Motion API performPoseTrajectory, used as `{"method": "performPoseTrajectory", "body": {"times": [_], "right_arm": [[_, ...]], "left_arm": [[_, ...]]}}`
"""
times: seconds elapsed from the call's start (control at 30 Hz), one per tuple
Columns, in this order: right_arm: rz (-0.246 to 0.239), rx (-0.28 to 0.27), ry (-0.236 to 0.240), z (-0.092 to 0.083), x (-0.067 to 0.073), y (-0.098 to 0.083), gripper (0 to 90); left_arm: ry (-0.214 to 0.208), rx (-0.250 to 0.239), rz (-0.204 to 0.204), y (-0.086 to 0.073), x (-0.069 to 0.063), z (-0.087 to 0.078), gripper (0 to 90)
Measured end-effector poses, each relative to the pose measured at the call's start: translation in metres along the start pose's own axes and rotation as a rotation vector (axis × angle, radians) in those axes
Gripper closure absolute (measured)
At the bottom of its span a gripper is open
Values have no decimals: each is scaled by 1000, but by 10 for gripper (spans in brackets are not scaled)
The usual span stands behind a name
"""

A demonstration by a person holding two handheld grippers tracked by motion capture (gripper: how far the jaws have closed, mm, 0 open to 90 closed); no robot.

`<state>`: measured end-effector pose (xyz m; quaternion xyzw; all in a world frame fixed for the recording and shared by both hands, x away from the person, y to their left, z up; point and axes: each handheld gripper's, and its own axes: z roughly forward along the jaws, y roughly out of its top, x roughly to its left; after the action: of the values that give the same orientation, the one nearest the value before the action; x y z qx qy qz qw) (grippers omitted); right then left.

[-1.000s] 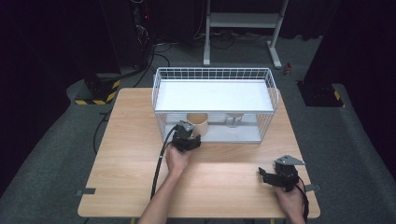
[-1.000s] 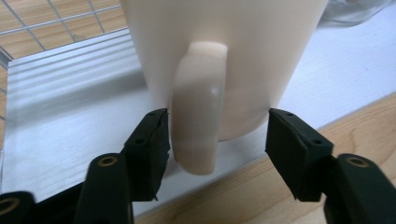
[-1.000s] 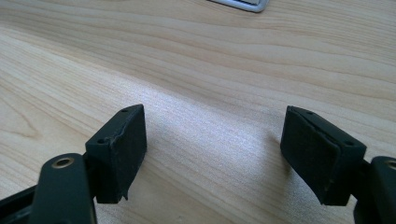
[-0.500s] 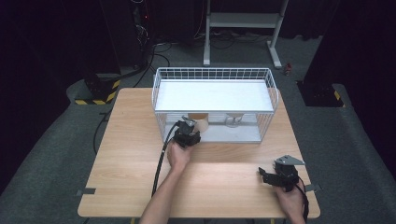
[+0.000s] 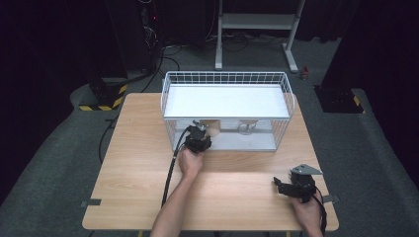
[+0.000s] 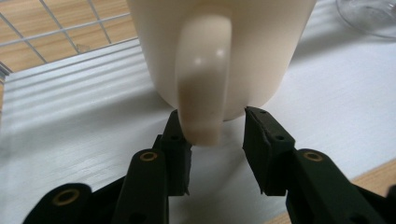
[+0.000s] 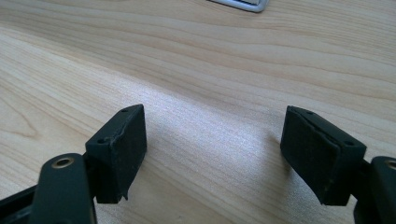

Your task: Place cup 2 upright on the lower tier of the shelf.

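The cream mug (image 6: 219, 51) stands on the lower white shelf of the wire rack (image 5: 225, 79), its handle (image 6: 203, 84) between the jaws of the left gripper (image 6: 218, 140); these have just been closing and now pinch the handle, so a lift-out looks ready; the right gripper (image 7: 212, 154) rests on the table (image 5: 138, 163), jaws parted, empty.
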<state>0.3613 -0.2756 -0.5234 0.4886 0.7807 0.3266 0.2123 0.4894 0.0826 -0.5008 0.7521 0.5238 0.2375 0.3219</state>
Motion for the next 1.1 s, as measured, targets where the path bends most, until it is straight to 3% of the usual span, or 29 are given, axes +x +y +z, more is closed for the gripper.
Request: {"method": "performPoseTrajectory", "body": {"times": [0.1,0.3,0.37,0.43,0.53,0.8,0.83,0.93,1.1], "right_arm": [[0,0,0,0,0,0,226],[0,0,1,0,0,0,226],[-1,0,1,0,0,0,226],[0,0,0,0,0,0,226],[0,0,0,0,0,0,226],[0,0,0,0,0,0,226],[1,0,1,0,0,0,226],[1,0,0,0,0,0,226],[0,0,0,0,0,0,225]], "left_arm": [[1,9,36,3,1,2,625],[7,10,38,4,3,4,616],[5,6,35,4,3,4,574],[-8,0,-6,4,5,1,492],[-28,-6,16,4,6,-4,409],[-74,-43,2,-1,11,-22,291],[-93,-51,-45,-3,9,-26,291],[-83,-61,2,-4,13,-33,270],[-97,-73,-6,-8,15,-41,260]]}}
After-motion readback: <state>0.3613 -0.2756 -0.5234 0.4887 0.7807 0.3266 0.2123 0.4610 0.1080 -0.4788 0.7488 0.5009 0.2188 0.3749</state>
